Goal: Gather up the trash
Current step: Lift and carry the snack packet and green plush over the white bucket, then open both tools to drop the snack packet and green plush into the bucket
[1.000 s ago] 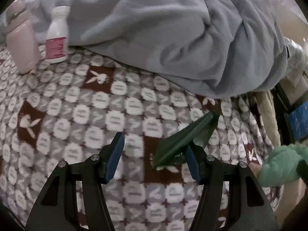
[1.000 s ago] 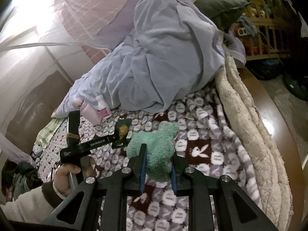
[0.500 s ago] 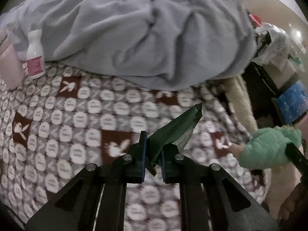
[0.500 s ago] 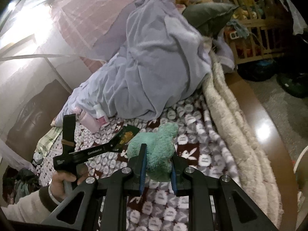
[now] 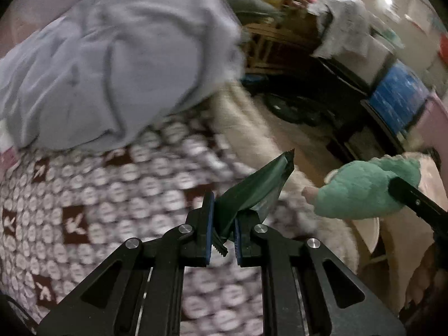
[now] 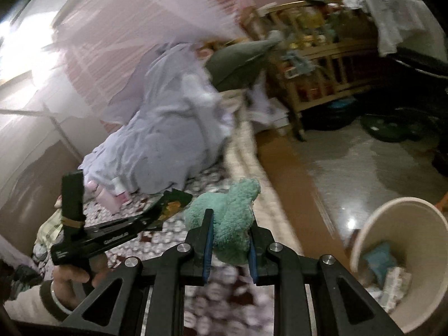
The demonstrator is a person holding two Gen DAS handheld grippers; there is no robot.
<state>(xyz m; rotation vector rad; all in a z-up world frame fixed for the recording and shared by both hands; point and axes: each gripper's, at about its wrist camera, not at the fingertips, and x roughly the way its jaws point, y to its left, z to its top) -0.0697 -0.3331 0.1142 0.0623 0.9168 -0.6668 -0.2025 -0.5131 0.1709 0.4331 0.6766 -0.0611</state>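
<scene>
My left gripper (image 5: 223, 231) is shut on a dark green foil wrapper (image 5: 256, 189) and holds it above the patterned blanket (image 5: 112, 210). The wrapper also shows in the right wrist view (image 6: 170, 205), in the left gripper (image 6: 152, 219). My right gripper (image 6: 229, 247) is shut on a mint-green fluffy cloth (image 6: 229, 218), which also shows in the left wrist view (image 5: 361, 190). A cream waste bin (image 6: 366, 232) with some trash inside stands on the floor at the lower right of the right wrist view.
A crumpled lilac duvet (image 5: 117, 64) lies on the bed, with a pink bottle and a white bottle (image 6: 119, 189) at its foot. A cream fleece edge (image 5: 252, 128) borders the bed. A wooden crib (image 6: 322, 64) and dark bags stand beyond.
My left gripper closed on the green wrapper and lifted it off the blanket. Both grippers swung right toward the bed's edge, and the waste bin came into view.
</scene>
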